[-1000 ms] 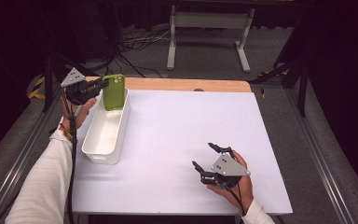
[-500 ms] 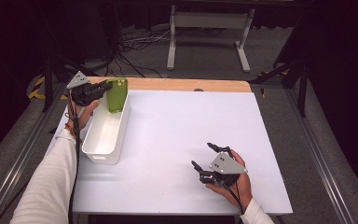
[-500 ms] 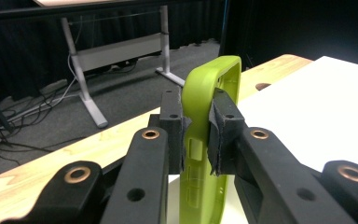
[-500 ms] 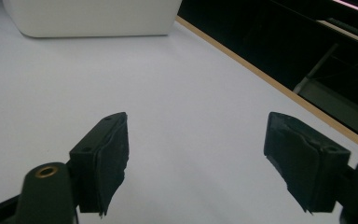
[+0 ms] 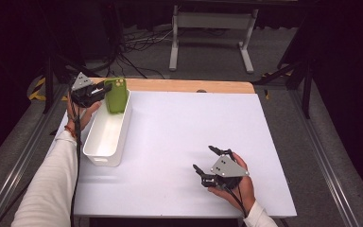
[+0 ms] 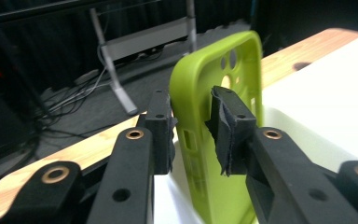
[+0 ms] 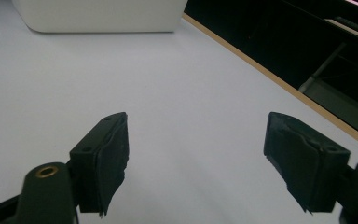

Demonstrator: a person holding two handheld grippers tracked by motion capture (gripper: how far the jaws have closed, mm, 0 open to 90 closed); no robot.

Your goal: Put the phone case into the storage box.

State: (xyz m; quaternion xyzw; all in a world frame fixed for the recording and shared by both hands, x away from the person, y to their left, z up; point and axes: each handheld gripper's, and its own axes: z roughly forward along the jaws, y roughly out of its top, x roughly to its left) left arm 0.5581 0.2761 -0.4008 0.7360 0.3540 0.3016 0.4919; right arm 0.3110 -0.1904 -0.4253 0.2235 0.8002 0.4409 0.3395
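Now, from left to right, you have one white bin (image 5: 108, 137), one green phone case (image 5: 116, 95), and two grippers. Your left gripper (image 5: 105, 91) sits at the far end of the bin, just outside its left wall, and its jaws have just been opening with the case's side edge between them. In the left gripper view (image 6: 192, 133) one pad (image 6: 228, 126) lies against the case's (image 6: 214, 98) inner face, while the other stands a sliver off its back, so the grip looks slackened rather than firm.

The case stands on end inside the far end of the bin, long axis near upright and leaning a little toward the bin's right wall, camera cutouts at the top.

Right of the bin, well apart from it, your right gripper (image 5: 207, 161) rests on the white table (image 5: 179, 127) with jaws spread wide and nothing between them (image 7: 196, 161). Beyond the bin, cables and a metal stand (image 5: 212, 28) sit on the floor; nothing blocks the bin's open top.
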